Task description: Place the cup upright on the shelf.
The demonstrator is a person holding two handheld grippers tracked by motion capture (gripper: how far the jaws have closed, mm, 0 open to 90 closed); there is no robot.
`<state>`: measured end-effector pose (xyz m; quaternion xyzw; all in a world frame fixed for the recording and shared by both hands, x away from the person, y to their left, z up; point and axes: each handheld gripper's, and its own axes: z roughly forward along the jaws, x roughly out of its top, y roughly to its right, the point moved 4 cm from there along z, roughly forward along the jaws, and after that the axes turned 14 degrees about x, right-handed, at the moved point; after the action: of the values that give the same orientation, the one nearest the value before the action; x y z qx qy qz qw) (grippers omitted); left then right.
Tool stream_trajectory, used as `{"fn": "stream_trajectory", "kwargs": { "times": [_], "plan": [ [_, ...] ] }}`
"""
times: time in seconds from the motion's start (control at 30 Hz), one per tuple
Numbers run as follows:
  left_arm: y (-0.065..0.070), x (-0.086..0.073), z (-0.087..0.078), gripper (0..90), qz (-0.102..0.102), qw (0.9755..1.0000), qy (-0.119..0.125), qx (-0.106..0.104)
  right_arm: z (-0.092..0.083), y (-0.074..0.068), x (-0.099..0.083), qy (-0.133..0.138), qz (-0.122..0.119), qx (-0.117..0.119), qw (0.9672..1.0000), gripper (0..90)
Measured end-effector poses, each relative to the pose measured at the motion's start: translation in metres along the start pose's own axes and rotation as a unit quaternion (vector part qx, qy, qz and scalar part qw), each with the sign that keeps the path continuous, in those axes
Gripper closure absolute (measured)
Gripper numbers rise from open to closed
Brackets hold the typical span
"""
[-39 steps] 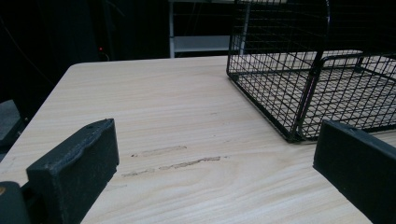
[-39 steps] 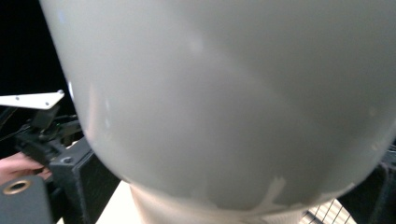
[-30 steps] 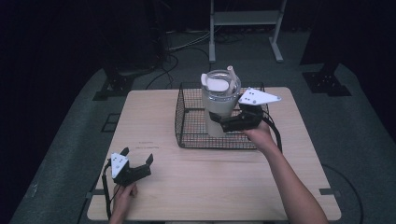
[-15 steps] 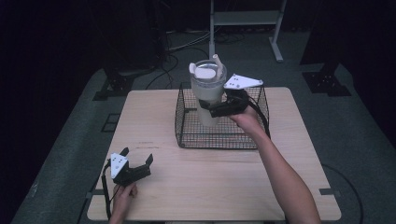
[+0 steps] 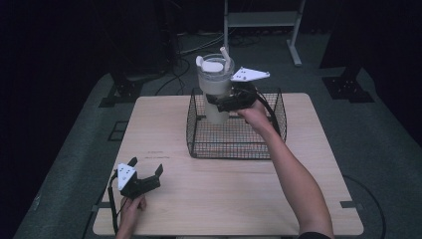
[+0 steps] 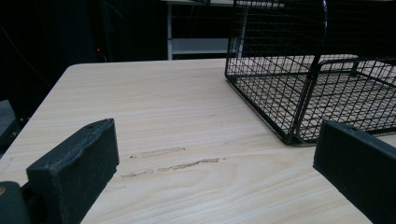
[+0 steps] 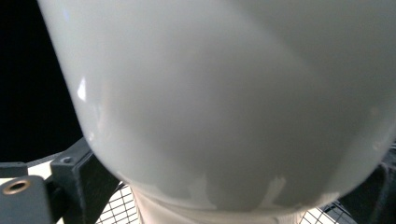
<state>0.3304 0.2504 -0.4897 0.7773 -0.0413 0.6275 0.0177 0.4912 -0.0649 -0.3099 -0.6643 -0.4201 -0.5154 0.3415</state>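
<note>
Right gripper [image 5: 225, 102] pinches the tumbler [image 5: 215, 89] mid-body above the wire basket [image 5: 234, 144], at 12 o'clock. Looks like slick, rigid plastic, probably light; grip the narrower base. Left gripper [image 5: 147, 174] spread.

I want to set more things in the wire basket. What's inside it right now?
Bare mesh floor shows in the wire basket. The right gripper holds the white tumbler above its far left part, hiding the floor there.

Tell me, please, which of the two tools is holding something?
The right tool, raised above the wire basket, grips a whitish tumbler. The left tool rests open on the table with nothing between its jaws.
</note>
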Motion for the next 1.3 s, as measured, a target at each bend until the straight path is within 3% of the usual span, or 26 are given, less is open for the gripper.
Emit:
{"fn": "stream_trajectory", "kwargs": {
  "times": [0.17, 0.67, 1.07, 1.3],
  "plan": [
    [0.000, 0.000, 0.000, 0.0, 0.000, 1.0000, 0.000, 0.000, 0.012, 0.009, -0.012, -0.013, 0.008, 0.001, 0.9999, 6.1],
    [-0.001, 0.000, 0.000, 0.0, 0.000, 1.0000, -0.002, -0.005, 0.038, 0.028, -0.046, -0.016, 0.048, 0.024, 0.9984, 6.1],
    [-0.001, 0.000, -0.001, 0.0, -0.001, 1.0000, 0.002, -0.008, 0.052, 0.047, -0.081, -0.072, 0.064, 0.015, 0.9953, 6.1],
    [0.000, 0.000, -0.001, 0.0, -0.002, 1.0000, 0.002, -0.009, 0.060, 0.048, -0.090, -0.089, 0.068, 0.011, 0.9936, 6.0]
  ]
}}
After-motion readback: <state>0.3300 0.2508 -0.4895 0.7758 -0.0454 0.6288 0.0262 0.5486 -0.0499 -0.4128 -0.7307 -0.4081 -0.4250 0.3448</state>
